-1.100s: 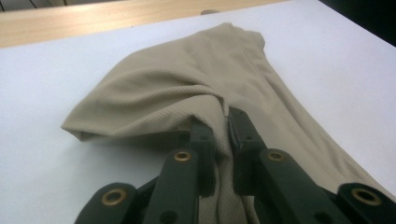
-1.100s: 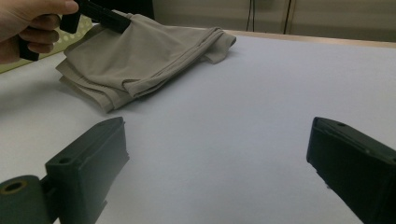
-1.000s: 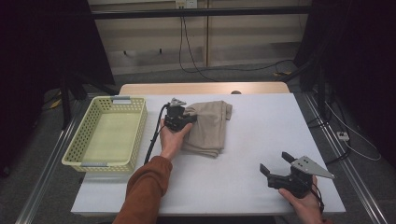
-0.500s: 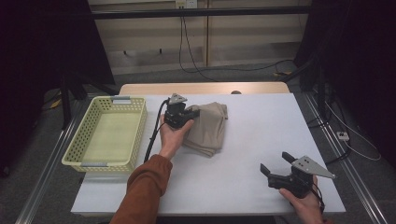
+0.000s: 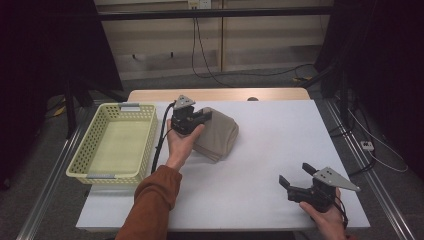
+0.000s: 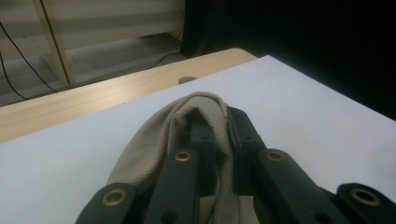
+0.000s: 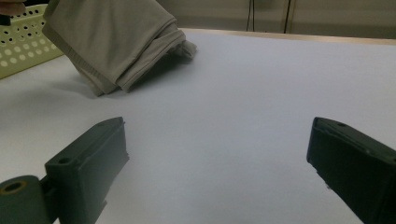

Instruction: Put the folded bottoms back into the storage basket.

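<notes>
The left gripper [image 5: 200, 116] is held over the far left part of the white table [image 5: 280, 145], and its jaws are closed on a folded beige cloth [image 5: 217, 139]. In the left gripper view, the fabric [image 6: 154, 144] is seen bunched between and over the two black jaws, which are drawn close together on it. The gripped edge of the cloth is raised off the table, while its near right part is seen touching the surface in the right gripper view [image 7: 112, 42], where the cloth is tilted and a shadow is cast beneath it. A pale yellow-green perforated plastic basket [image 5: 77, 165] is placed just to the left of the cloth, at the left edge of the table. The right gripper [image 5: 296, 177] is held low at the near right of the table, well apart from the cloth. Its jaws are spread wide, with bare table surface between them, and nothing is gripped.
</notes>
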`<move>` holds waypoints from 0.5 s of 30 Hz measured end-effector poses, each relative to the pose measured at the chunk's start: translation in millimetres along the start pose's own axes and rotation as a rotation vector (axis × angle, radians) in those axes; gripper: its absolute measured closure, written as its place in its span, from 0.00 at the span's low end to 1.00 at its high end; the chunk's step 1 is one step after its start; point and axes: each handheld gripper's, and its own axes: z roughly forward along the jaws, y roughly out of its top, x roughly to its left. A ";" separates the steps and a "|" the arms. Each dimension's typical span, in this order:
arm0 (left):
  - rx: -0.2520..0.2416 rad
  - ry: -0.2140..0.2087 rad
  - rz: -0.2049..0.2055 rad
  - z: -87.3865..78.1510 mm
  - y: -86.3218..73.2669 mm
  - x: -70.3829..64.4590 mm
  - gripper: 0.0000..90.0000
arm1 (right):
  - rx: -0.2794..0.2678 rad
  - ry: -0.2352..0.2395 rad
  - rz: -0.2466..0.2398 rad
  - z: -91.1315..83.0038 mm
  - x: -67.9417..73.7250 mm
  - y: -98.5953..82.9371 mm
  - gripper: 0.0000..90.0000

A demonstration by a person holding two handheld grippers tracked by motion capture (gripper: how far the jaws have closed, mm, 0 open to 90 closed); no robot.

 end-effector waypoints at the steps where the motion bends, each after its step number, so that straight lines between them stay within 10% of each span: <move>1: -0.004 0.003 0.008 -1.6 0.7 -0.6 0.92 | 0.000 0.001 0.000 0.0 0.1 0.1 0.05; 15: -0.045 0.015 0.076 -24.6 9.6 -5.2 0.92 | -0.004 -0.004 -0.003 -1.2 -0.8 0.8 0.05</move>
